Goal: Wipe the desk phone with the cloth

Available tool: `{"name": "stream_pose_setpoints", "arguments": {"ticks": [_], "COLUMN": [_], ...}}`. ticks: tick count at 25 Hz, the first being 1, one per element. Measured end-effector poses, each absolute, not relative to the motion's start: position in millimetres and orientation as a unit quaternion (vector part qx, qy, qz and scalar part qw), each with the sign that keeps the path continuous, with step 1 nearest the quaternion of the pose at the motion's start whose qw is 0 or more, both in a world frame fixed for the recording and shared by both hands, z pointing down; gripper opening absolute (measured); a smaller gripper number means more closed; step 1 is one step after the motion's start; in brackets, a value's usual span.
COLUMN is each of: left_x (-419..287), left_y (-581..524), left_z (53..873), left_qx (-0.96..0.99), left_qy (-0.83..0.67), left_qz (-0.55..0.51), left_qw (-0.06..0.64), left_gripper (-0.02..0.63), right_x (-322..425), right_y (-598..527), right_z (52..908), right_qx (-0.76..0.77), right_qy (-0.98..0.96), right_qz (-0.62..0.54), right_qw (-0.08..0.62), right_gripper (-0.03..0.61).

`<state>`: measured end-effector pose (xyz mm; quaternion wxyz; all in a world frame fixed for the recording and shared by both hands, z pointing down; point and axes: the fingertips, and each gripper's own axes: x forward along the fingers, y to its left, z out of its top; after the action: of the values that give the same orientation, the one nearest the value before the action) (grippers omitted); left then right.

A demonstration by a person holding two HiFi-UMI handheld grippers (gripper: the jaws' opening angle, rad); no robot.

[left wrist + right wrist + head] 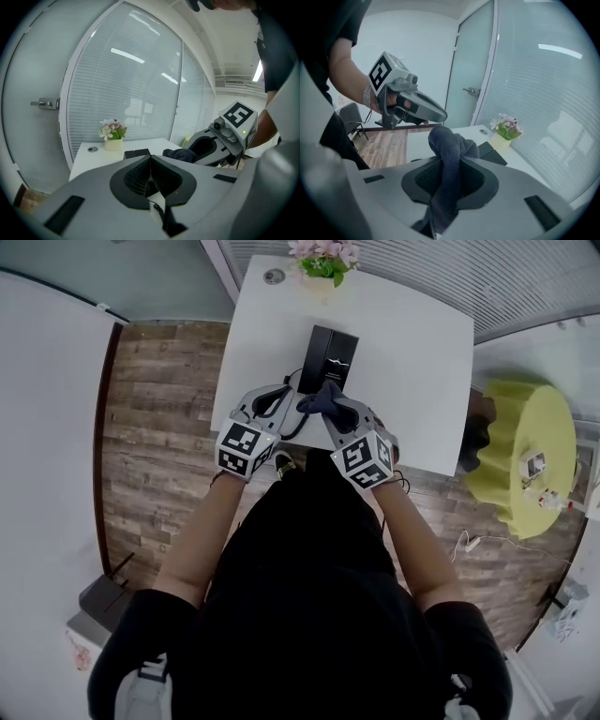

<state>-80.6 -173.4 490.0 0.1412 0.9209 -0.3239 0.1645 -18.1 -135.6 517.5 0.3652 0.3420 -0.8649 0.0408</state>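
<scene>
Right tool [328, 412] clamped on dark cloth [447, 140]: soft, light, limp, best pinched mid-fold | left tool [151, 161] jaws together, empty | desk phone [333, 357] far-centre on white surface [412, 352]: rigid, probably slides under pressure.

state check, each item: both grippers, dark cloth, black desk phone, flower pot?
Left gripper: jaws together, empty.
Right gripper: shut on dark blue towelling cloth.
Dark blue towelling cloth: bunched, sticking out past the jaws.
Black rectangular desk phone: flat on white table; contact with cloth unclear.
Potted pink flowers: upright.
</scene>
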Motion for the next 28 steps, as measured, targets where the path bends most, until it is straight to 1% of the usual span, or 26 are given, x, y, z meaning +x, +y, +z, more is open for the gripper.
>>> {"name": "stream_pose_setpoints", "arguments": {"ticks": [8,19,25,28], "left_x": [-68.0,-65.8,-60.4,-58.6], "left_y": [-161.3,-137.2,-142.0,-140.7], "left_z": [417.4,348.7,322.4,310.6], "left_qx": [0.941,0.953,0.957,0.959], "left_qy": [-0.299,-0.283,-0.279,-0.274], "left_qz": [0.124,0.088,0.074,0.066], "left_qw": [0.097,0.061,0.035,0.030], "left_gripper": [0.011,0.011,0.011,0.011], "right_x": [-5.5,7.4,17.5,17.6], "right_y": [-127.1,-124.6,-128.3,-128.1], "right_z": [433.5,345.2,304.5,291.1], "right_qx": [0.399,0.421,0.436,0.437], "right_qy": [-0.881,-0.901,-0.899,-0.899], "right_qz": [0.071,0.036,0.027,0.022], "right_qw": [0.246,0.100,0.042,0.027], "right_gripper": [0.091,0.091,0.091,0.091]}}
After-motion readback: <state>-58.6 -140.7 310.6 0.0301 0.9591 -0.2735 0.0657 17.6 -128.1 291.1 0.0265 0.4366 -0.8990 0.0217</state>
